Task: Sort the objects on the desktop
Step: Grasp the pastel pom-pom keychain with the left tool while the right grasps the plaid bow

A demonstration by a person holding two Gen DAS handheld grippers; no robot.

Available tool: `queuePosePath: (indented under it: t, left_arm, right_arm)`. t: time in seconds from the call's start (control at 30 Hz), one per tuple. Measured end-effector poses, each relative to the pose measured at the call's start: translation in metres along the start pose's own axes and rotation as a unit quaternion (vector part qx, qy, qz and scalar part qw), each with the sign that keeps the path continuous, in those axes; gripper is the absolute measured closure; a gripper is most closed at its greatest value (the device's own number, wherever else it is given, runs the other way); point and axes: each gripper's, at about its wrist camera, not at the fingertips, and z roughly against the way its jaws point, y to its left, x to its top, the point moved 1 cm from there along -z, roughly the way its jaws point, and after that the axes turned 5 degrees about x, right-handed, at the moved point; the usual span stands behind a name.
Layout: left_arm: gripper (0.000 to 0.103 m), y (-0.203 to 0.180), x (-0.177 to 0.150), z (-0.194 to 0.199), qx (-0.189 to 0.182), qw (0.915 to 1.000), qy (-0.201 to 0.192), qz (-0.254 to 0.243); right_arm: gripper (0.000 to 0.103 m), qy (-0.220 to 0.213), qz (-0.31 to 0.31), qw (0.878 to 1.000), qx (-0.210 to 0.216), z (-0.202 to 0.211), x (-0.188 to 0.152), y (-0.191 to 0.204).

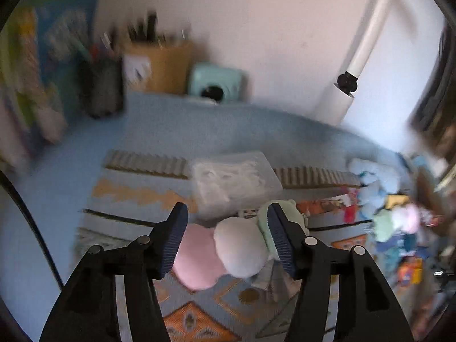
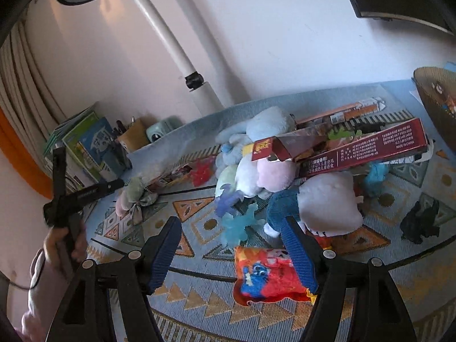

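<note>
Pastel plush toy (image 1: 228,252) (pink, white and mint lobes) lies on the patterned mat (image 1: 199,322), between the fingers of the left gripper (image 1: 228,239). Jaws spread; the mint part sits right against the right-hand pad, the pink part beside the left-hand pad, but no clear squeeze is visible. The left wrist view is motion-blurred, so contact cannot be told for certain.

Just behind the toy: a clear plastic box (image 1: 236,182) with whitish contents, resting on the mat's fringed edge. Farther back against the wall: mint instant camera (image 1: 218,82), tan pen holder (image 1: 164,67), dark pen cup (image 1: 101,88), upright books (image 1: 37,85). White lamp post (image 1: 350,85) stands to the right.

Right gripper (image 2: 232,249) hovers over the mat with jaws spread and nothing pinched. Below it, near the right-hand finger, lies a red-and-orange snack packet (image 2: 268,276). Just beyond the fingertips: a translucent blue spiky toy (image 2: 239,225), then the main pile (image 2: 273,176) of plush toys, blue, white, pink and mint. A long dark-red carton (image 2: 359,151), flap open, rests across the top of the pile. Small black figure (image 2: 421,219) sits apart on the mat to the right.

In the right wrist view, the person's left hand (image 2: 67,245) grips the left tool's handle at the left edge, the pastel plush just past it.
</note>
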Motion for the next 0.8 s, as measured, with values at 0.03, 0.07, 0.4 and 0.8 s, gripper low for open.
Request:
queuePosePath:
  t: [0.03,0.07,0.4,0.8]
  left_arm:
    - [0.047,0.008,0.001,-0.007,-0.03,0.9991,0.023,0.019]
    - [0.047,0.013,0.0,-0.007,-0.045,0.9981,0.028,0.031]
    - [0.043,-0.029,-0.042,0.013,-0.036,0.9902,0.089,-0.101]
    - [0.051,-0.058,-0.051,-0.013,0.063,0.9872,0.041,-0.141]
  right_arm:
    - [0.032,0.002,0.0,1.0,-0.002,-0.001,0.0,0.0]
    - [0.032,0.004,-0.001,1.0,-0.001,-0.002,0.0,-0.001]
    - [0.032,0.019,0.001,1.0,0.002,-0.011,-0.002,0.002]
    - [0.032,0.011,0.011,1.0,-0.003,-0.008,-0.003,0.007]
